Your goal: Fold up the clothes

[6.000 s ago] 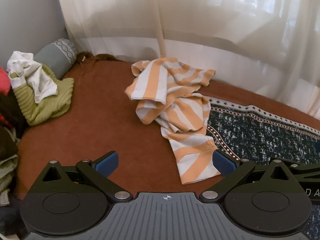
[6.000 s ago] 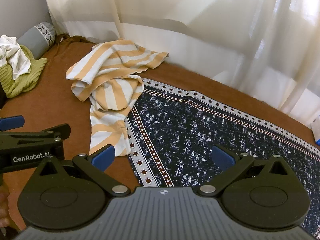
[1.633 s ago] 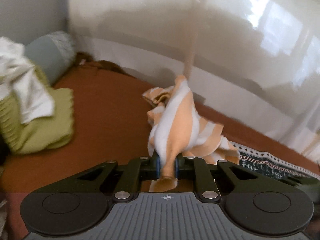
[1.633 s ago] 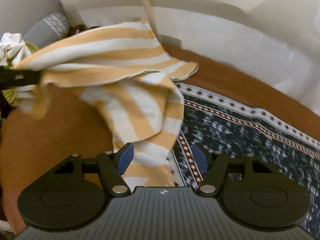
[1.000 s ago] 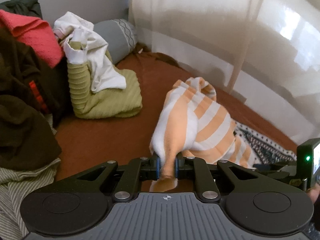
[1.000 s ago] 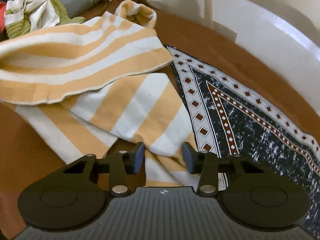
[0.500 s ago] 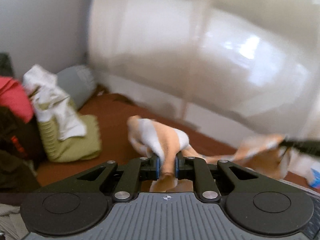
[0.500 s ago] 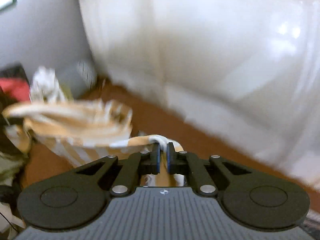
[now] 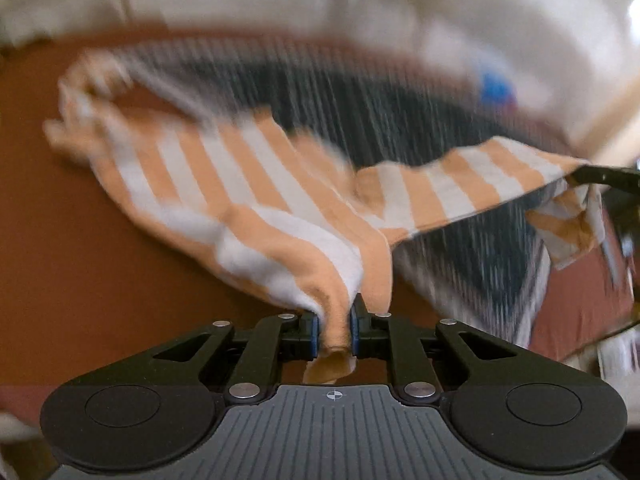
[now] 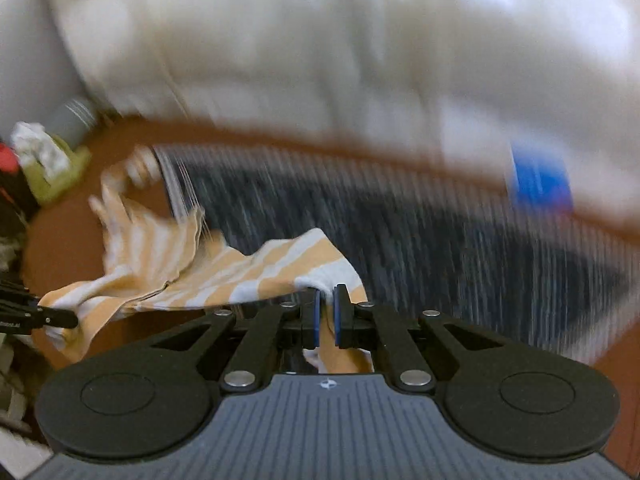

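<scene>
Patterned rug [image 10: 460,240] beneath striped garment [image 9: 256,200]

each hand-held gripper looks the same. the left hand-held gripper [image 9: 334,330] and the right hand-held gripper [image 10: 327,316] are black, with two thin black arms that lead to small blue pads [image 9: 314,336]. round silver screws [image 9: 244,390] sit at the joints. two big black round discs sit beside a grey ribbed middle part with a small cross mark [image 9: 332,395].
</scene>
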A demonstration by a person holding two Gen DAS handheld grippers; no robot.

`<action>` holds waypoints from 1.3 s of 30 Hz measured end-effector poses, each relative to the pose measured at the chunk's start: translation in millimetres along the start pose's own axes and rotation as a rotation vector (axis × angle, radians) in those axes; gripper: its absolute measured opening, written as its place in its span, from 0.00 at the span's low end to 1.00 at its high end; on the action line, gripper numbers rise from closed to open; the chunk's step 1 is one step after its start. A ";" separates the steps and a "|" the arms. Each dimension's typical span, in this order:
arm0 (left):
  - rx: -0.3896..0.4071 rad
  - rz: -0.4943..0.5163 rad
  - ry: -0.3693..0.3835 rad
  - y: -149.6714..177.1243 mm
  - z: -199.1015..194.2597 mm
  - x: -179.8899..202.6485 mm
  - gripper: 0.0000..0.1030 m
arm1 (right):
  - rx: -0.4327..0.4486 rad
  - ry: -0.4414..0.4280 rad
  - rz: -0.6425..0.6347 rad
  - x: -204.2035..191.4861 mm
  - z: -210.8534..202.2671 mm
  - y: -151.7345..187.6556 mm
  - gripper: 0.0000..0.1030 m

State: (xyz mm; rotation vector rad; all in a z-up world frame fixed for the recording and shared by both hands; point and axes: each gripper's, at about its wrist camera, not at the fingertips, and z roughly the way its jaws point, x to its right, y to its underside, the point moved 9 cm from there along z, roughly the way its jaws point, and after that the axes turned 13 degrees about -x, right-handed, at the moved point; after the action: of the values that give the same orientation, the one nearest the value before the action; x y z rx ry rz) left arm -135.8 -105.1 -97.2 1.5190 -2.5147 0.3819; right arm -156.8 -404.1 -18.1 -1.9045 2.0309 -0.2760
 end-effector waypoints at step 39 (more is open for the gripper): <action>0.101 -0.154 -0.288 -140.8 103.3 -3.6 0.00 | -0.053 -0.201 0.021 -46.2 56.6 45.0 0.53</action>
State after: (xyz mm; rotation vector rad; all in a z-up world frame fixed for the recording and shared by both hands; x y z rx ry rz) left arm -11.4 -196.6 -178.8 1.9170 -2.5951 0.2891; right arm -175.3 -349.5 -81.6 -1.8581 1.9410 -0.0240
